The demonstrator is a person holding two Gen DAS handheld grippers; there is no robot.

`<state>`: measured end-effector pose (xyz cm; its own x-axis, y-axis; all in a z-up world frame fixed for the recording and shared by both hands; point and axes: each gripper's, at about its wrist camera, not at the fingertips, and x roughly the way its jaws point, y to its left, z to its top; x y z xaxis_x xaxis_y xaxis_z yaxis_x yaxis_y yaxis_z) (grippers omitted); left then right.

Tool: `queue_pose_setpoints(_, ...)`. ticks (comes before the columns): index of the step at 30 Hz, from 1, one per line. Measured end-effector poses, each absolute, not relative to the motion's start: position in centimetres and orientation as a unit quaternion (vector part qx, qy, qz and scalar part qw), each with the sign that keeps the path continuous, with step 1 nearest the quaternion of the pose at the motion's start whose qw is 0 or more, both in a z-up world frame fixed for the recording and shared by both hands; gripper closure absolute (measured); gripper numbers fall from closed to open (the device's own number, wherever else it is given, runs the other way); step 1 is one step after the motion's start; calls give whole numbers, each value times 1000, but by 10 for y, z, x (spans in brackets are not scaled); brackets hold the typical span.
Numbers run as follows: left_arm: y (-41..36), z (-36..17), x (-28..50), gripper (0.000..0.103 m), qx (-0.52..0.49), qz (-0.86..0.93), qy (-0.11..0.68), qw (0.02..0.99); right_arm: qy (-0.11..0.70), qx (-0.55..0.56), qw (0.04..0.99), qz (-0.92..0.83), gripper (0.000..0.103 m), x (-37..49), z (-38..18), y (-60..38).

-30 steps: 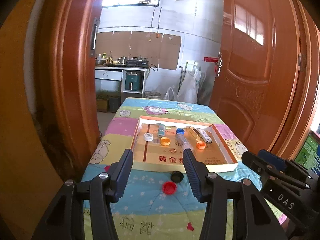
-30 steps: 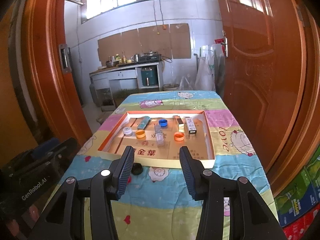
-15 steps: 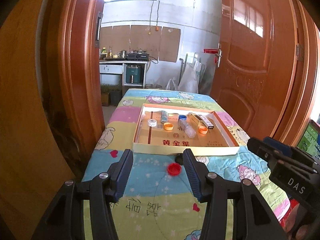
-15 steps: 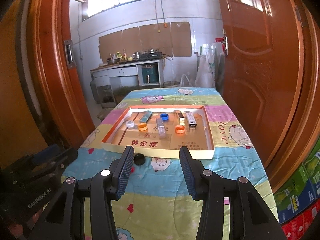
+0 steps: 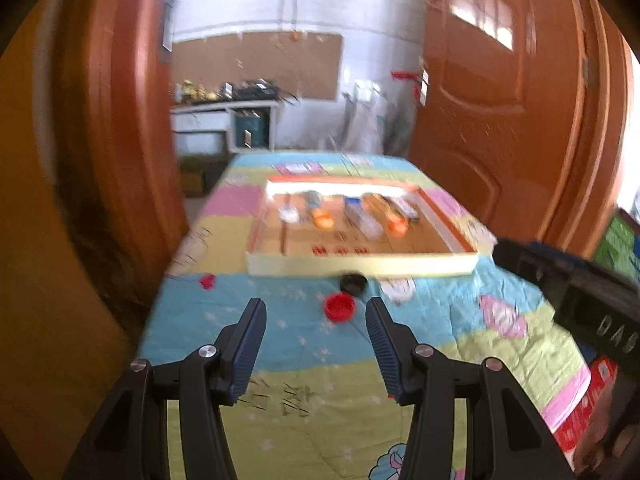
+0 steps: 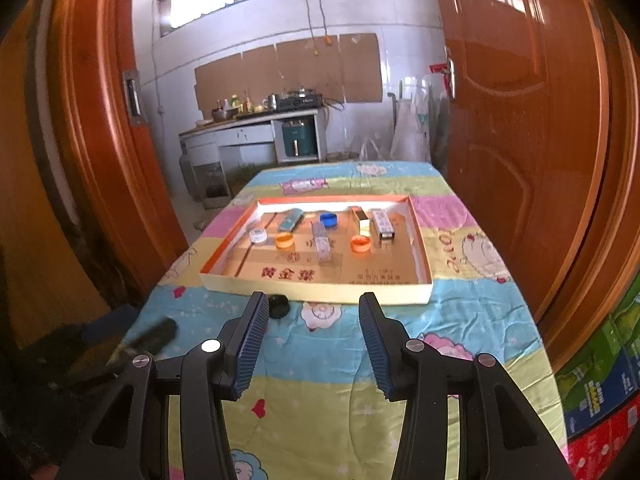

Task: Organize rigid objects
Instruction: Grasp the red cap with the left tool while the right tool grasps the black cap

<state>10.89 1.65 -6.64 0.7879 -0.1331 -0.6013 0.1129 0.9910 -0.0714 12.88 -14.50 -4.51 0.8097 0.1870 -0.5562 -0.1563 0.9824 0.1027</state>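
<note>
Left gripper [image 5: 316, 320] hangs wide open and empty above a colourful tablecloth [image 5: 280, 344]. A red cap [image 5: 339, 307] and black cap [image 5: 353, 282] lie just ahead, before a shallow tray [image 6: 320, 290] holding small items. Right gripper [image 6: 310, 316] also gapes empty.

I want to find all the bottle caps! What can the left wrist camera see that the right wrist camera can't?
Only the left wrist view shows the red cap on the tablecloth, just ahead of the open left gripper. Only the right wrist view shows the blue cap in the tray sharply; the left view is blurred there. Both show the black cap in front of the tray, and two orange caps inside it. The right gripper is open too.
</note>
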Motion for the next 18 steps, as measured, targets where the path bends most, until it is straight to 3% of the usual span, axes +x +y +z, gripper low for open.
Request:
queue_pose_setpoints(11, -12, -124, 172, 51, 19, -109, 386, 916, 340, 52, 936, 76, 54, 163, -83, -165)
queue_pose_setpoints(18, -10, -134, 204, 51, 3, -84, 432, 898, 358, 61, 929, 74, 54, 181, -97, -172)
